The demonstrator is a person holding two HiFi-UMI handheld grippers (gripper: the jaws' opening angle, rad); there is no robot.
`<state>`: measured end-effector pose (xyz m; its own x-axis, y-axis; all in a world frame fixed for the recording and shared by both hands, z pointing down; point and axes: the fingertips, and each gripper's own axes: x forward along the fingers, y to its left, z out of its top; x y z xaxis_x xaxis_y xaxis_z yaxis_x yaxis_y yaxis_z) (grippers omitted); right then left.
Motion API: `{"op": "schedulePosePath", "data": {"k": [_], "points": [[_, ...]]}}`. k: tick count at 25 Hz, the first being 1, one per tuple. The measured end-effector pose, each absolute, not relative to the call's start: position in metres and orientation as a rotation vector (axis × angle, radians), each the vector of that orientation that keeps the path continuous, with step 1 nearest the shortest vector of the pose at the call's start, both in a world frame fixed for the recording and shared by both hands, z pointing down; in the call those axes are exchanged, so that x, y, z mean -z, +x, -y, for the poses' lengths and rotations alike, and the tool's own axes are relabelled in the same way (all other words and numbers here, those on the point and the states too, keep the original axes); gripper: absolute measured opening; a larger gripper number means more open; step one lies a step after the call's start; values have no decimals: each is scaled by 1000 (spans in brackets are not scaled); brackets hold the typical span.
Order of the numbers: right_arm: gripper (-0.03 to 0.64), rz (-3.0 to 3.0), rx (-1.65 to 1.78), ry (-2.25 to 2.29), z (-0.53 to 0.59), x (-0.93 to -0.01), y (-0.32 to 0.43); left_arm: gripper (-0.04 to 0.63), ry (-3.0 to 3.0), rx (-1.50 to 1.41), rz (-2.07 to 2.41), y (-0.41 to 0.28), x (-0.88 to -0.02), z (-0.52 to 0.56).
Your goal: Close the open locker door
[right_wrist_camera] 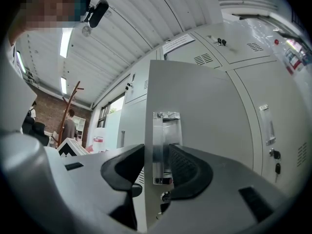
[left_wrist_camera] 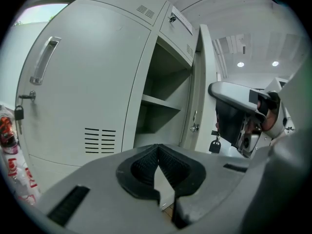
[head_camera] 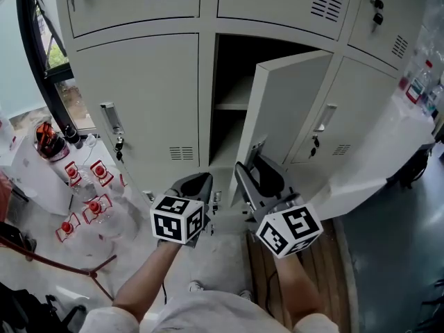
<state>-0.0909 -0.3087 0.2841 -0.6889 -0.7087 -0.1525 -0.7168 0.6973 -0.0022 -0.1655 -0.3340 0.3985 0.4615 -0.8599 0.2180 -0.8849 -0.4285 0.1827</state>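
Observation:
The open locker door (head_camera: 288,109) swings out to the right of its dark compartment (head_camera: 232,96) with a shelf inside. My right gripper (head_camera: 244,166) is at the door's lower free edge. In the right gripper view the door's edge and its metal handle (right_wrist_camera: 163,130) stand between the jaws, and my right gripper (right_wrist_camera: 157,152) is shut on them. My left gripper (head_camera: 201,180) hangs in front of the compartment, shut and empty (left_wrist_camera: 157,147). The left gripper view shows the door (left_wrist_camera: 201,82) edge-on with a key (left_wrist_camera: 215,144) hanging from it.
Closed locker doors (head_camera: 139,96) flank the opening and run above it. Several red-capped bottles (head_camera: 90,200) stand on the floor at the left. A white counter (head_camera: 388,151) juts out at the right, beside a wooden floor strip (head_camera: 305,283).

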Motion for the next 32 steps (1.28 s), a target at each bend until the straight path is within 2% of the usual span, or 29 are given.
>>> {"op": "schedulePosePath", "data": {"k": [32], "points": [[152, -2659, -177, -1455, 365, -286, -135, 6, 2532, -118, 1450, -212, -388, 369]]}}
